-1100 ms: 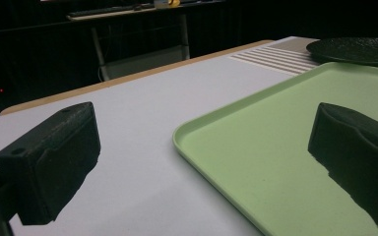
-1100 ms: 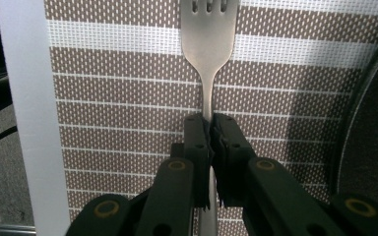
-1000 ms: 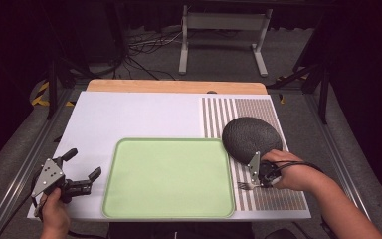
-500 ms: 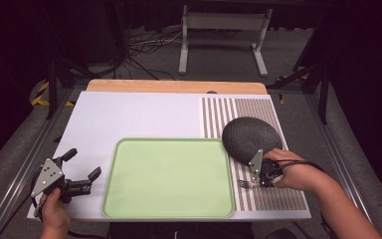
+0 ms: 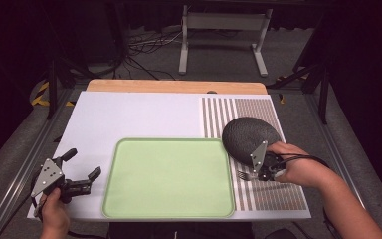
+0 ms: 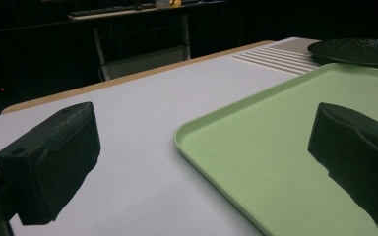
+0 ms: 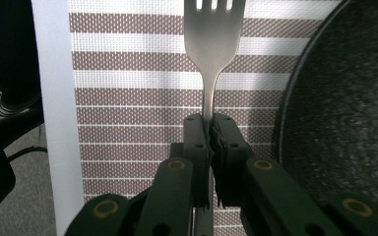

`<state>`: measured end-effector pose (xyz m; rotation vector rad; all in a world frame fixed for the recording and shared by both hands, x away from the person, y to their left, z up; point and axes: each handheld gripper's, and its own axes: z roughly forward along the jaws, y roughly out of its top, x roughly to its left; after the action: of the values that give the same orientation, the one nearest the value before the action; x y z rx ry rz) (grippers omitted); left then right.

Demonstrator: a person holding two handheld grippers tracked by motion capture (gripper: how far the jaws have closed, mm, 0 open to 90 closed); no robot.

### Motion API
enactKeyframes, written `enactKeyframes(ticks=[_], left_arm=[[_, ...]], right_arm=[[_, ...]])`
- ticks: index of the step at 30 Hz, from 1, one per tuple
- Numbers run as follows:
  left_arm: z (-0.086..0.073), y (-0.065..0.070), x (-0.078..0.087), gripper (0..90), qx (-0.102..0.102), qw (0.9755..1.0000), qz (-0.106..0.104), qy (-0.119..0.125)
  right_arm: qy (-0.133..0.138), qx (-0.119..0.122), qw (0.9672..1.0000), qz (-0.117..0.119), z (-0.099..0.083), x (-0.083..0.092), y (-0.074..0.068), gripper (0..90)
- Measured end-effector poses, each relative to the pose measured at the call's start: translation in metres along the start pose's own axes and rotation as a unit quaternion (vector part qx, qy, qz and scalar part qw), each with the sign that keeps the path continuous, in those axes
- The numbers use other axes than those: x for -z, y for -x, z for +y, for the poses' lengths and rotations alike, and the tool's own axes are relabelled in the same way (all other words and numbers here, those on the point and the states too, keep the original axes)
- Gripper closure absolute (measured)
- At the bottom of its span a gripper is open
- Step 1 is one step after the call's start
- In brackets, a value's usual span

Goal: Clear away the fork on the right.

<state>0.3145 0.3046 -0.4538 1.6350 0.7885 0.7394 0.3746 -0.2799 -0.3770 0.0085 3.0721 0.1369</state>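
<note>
A silver fork (image 7: 211,44) is clamped by its handle in my right gripper (image 7: 210,129), tines pointing away over the brown-striped placemat (image 7: 142,93). In the high view the fork (image 5: 244,175) juts left from the right gripper (image 5: 261,173), just off the mat beside a dark speckled plate (image 5: 246,134). A light green tray (image 5: 169,178) lies in the middle of the white table. My left gripper (image 5: 79,169) rests at the table's front left, open, with its jaws wide and nothing between them. Its own view looks across the tray (image 6: 295,142) toward the plate (image 6: 359,49).
The striped placemat (image 5: 273,191) covers the right part of the white tabletop (image 5: 139,119). A wooden strip (image 5: 174,86) runs along the far edge. A metal stand (image 5: 224,22) and cables sit on the floor beyond.
My right gripper has risen a little with the fork in it, lifting it off the placemat. The left gripper has stayed where it was.
</note>
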Motion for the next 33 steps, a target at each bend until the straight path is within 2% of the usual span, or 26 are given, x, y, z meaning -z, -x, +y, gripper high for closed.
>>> enactKeyframes(ticks=[1, 9, 16, 33], left_arm=[[0.0, 0.0, 0.0, 0.0, 0.0, 1.0, 0.001, 0.0], [0.0, 0.0, 0.0, 0.0, -0.001, 1.0, 0.0, 0.0], [0.0, 0.0, -0.001, 0.0, -0.003, 1.0, -0.001, -0.001], [0.0, 0.0, 0.0, 0.0, -0.001, 1.0, -0.001, -0.001]], right_arm=[[0.002, -0.006, 1.0, -0.004, 0.0, 0.002, -0.001, 85.3], [0.023, -0.001, 0.9995, -0.02, 0.006, 0.015, 0.001, 85.3], [0.026, 0.0, 0.9993, -0.027, 0.017, 0.02, 0.005, 85.3], [0.032, 0.037, 0.998, -0.041, 0.079, 0.026, 0.016, 85.3]])
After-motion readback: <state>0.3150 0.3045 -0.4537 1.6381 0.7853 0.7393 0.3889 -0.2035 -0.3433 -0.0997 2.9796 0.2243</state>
